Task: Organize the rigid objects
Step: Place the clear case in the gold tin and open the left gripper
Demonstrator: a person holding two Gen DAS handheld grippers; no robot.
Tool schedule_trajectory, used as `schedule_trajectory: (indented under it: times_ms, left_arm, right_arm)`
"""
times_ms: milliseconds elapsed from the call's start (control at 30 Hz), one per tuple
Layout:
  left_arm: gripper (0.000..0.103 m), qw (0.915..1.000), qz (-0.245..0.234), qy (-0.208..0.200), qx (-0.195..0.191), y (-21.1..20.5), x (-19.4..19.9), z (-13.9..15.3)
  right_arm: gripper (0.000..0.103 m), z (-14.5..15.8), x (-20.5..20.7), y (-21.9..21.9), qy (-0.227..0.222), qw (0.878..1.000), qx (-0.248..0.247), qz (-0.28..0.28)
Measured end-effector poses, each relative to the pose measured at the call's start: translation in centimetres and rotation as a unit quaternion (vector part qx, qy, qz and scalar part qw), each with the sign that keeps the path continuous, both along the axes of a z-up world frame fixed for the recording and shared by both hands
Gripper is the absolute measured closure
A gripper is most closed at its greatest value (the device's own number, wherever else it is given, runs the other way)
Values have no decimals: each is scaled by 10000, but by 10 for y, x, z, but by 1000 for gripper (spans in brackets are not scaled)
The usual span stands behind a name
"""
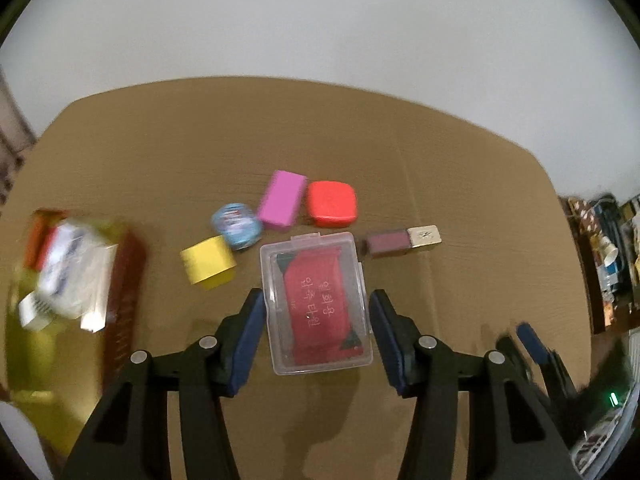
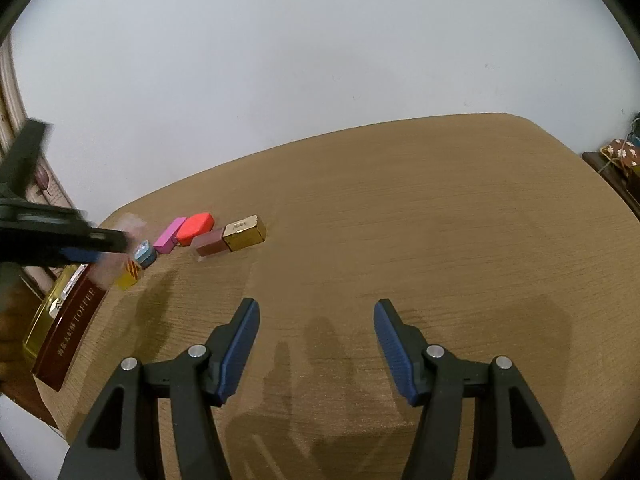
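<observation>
A clear plastic case (image 1: 316, 304) with a red pack inside lies on the brown table (image 1: 460, 184), between the spread fingers of my left gripper (image 1: 316, 312), which is open around it. Beyond it lie a yellow block (image 1: 208, 262), a blue round tin (image 1: 237, 225), a pink block (image 1: 282, 199), a red rounded case (image 1: 331, 203) and a maroon bottle with a gold cap (image 1: 402, 242). My right gripper (image 2: 316, 312) is open and empty over bare table; the same row of objects lies far left in its view, around the gold-capped bottle (image 2: 230, 238).
A yellow and maroon toffee tin (image 2: 64, 332) with packets in it (image 1: 68, 276) stands at the table's left edge. Cluttered shelves (image 1: 612, 256) are off the right side. A white wall is behind the table.
</observation>
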State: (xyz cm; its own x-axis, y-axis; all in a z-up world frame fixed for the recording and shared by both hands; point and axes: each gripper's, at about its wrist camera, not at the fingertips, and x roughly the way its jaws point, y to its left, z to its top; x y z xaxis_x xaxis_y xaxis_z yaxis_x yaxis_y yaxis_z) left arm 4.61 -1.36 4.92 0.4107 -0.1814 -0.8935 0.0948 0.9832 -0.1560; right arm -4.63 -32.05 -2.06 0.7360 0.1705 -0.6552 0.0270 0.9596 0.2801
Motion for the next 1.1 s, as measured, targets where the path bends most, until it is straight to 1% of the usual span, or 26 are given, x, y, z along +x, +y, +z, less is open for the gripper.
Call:
schedule_trajectory:
  times_ms: [100, 200, 233, 333, 400, 467, 600, 733, 967, 1000, 1033, 1100]
  left_arm:
    - [54, 9999, 124, 27, 41, 43, -18, 21]
    - [54, 9991, 284, 125, 286, 87, -29, 33]
    - [54, 9984, 346, 151, 429, 103, -31, 34]
    - [54, 9952, 539, 243, 780, 143, -37, 21]
    - [54, 9934, 674, 432, 822, 166, -36, 6]
    - [54, 9914, 709, 596, 924, 181, -35, -10]
    - [54, 9892, 732, 744, 1032, 191, -26, -39]
    - [54, 9864, 722, 829, 1222, 194, -19, -58]
    - [54, 9829, 745, 804, 1482, 209, -7, -70]
    - [57, 9825, 727, 789, 1523, 210, -5, -70]
    - [58, 9823, 700, 758, 1566, 211, -3, -71]
    - [54, 9806, 688, 675, 1706, 210, -2, -70]
  right_arm:
    - [42, -1, 3, 1, 66, 10000, -57, -13]
    - [42, -3, 7, 4, 126, 9999, -112, -20]
    - [42, -3, 7, 4, 144, 9998, -126, -24]
    - [42, -5, 9, 5, 193, 9997, -167, -24]
    - [42, -6, 10, 5, 231, 9995, -196, -27]
    - [42, -7, 12, 6, 271, 9994, -226, -17]
    - [42, -9, 13, 8, 330, 9991, -270, -20]
    - [42, -12, 16, 10, 396, 9987, -315, -5]
    - [42, -14, 18, 12, 479, 9982, -364, 20]
    - [42, -14, 19, 12, 492, 9981, -371, 20]
    - [42, -14, 19, 13, 502, 9980, -379, 20]
    - [42, -15, 20, 13, 514, 9979, -393, 23]
